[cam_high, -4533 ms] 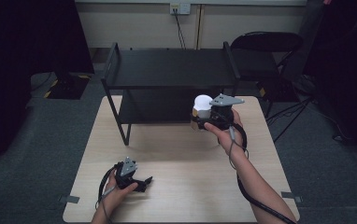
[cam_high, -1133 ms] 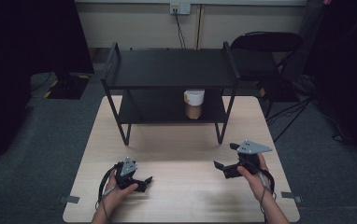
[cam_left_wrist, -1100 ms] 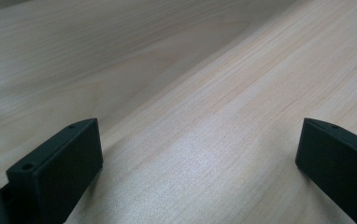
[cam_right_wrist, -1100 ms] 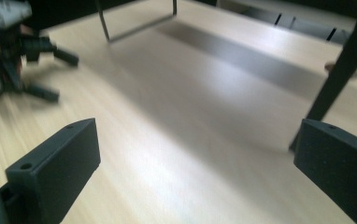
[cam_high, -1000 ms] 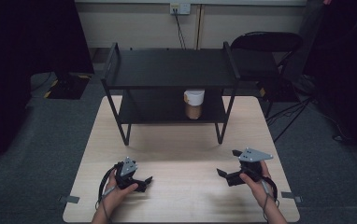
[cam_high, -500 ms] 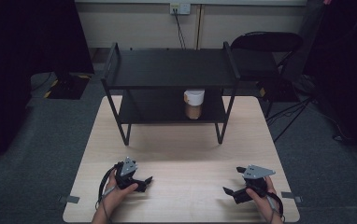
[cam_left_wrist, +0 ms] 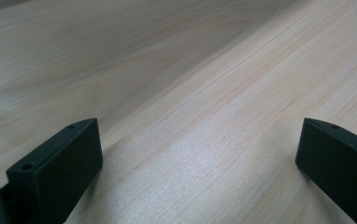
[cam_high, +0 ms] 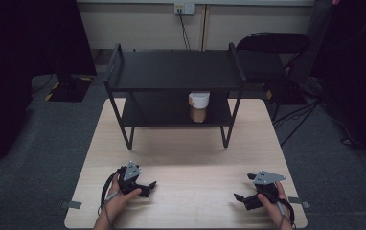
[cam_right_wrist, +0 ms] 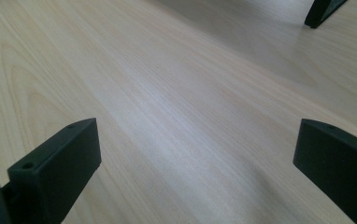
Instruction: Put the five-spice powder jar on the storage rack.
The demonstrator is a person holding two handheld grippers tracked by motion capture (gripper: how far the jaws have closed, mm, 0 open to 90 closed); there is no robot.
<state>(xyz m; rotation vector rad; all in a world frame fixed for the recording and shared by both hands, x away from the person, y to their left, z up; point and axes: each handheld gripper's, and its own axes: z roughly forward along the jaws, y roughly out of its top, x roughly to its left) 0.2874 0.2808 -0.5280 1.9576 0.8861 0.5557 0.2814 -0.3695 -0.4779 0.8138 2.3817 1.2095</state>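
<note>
The cup (cam_high: 199, 106) now stands alone on the lower shelf of the black rack (cam_high: 176, 72), far ahead of the right tool (cam_high: 245, 200), which carried it there and has drawn back to the near tabletop (cam_high: 190, 163), jaws apart, empty. The placing looks finished. The left tool (cam_high: 142, 187) hasn't stirred, jaws apart.

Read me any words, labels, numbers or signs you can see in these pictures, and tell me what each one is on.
None can be read.
The cup on the lower shelf of the black rack: white lid, brown body, no print that can be made out.
The wall socket: too small to show any marking.
The left gripper, the right gripper and the table: no lettering visible.
</note>
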